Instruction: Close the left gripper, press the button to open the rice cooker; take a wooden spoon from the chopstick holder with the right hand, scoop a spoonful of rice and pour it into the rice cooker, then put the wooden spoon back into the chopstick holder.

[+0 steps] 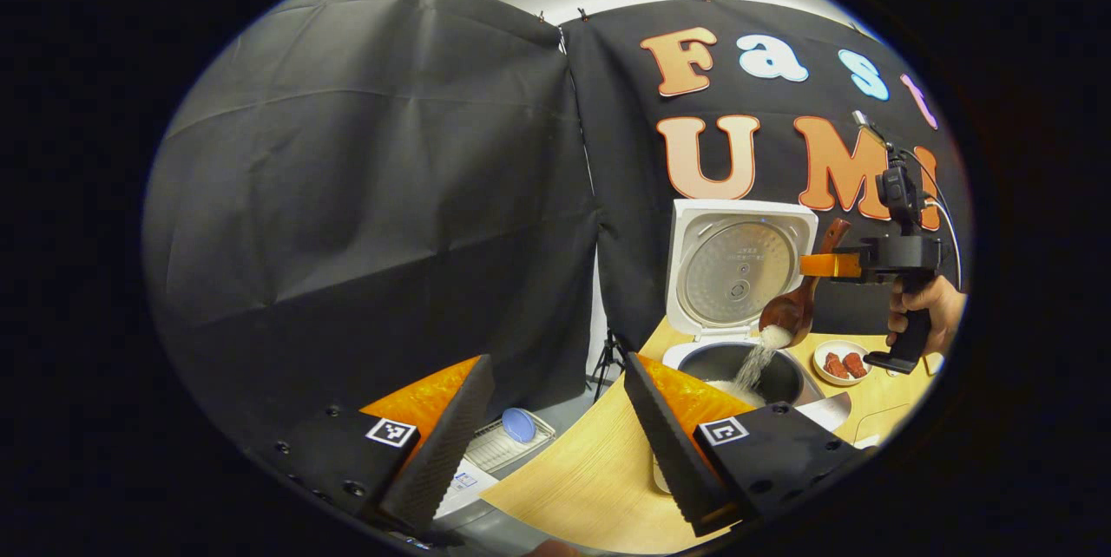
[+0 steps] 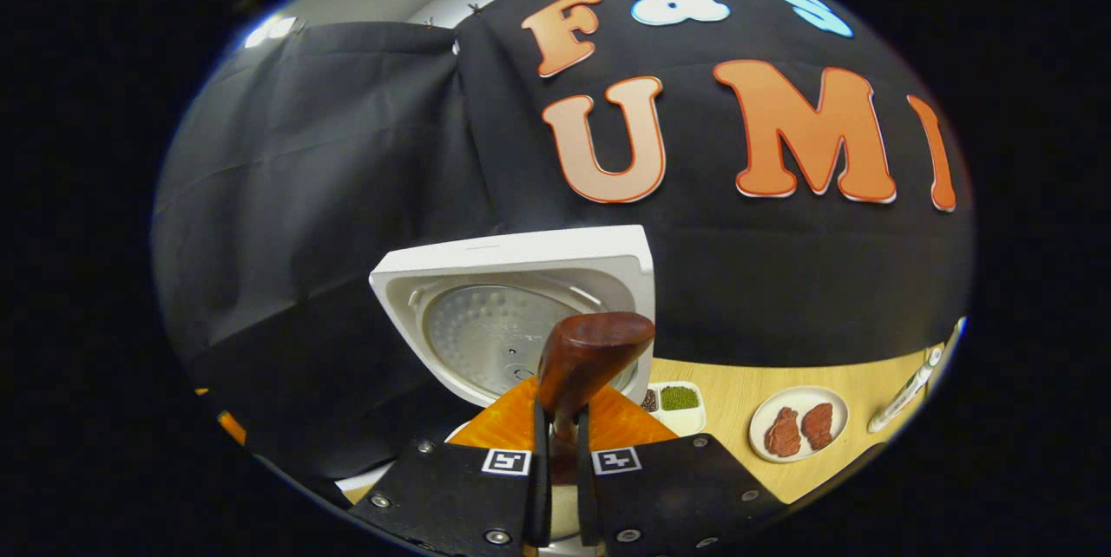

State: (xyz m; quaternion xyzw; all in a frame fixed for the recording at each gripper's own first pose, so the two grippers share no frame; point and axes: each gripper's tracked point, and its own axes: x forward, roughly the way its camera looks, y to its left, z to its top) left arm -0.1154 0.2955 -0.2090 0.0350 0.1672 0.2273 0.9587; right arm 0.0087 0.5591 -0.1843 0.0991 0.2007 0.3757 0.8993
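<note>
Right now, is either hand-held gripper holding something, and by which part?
The right hand-held gripper holds the wooden spoon by its handle, both fingers pressing on it near the upper end. The left hand-held gripper is open and holds nothing.

Left gripper view faces the open rice cooker (image 1: pixel 738 297) from afar; right gripper view looks close above it.

A round plate (image 2: pixel 799 423) holding two red meat pieces (image 2: pixel 800 429) rests on the wooden surface (image 2: pixel 729 414); a small divided dish (image 2: pixel 679 405) sits just beside the plate.

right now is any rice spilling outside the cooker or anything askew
Nothing stands out: rice falls from the tipped wooden spoon straight into the rice cooker's pot, and none shows on the table.
</note>
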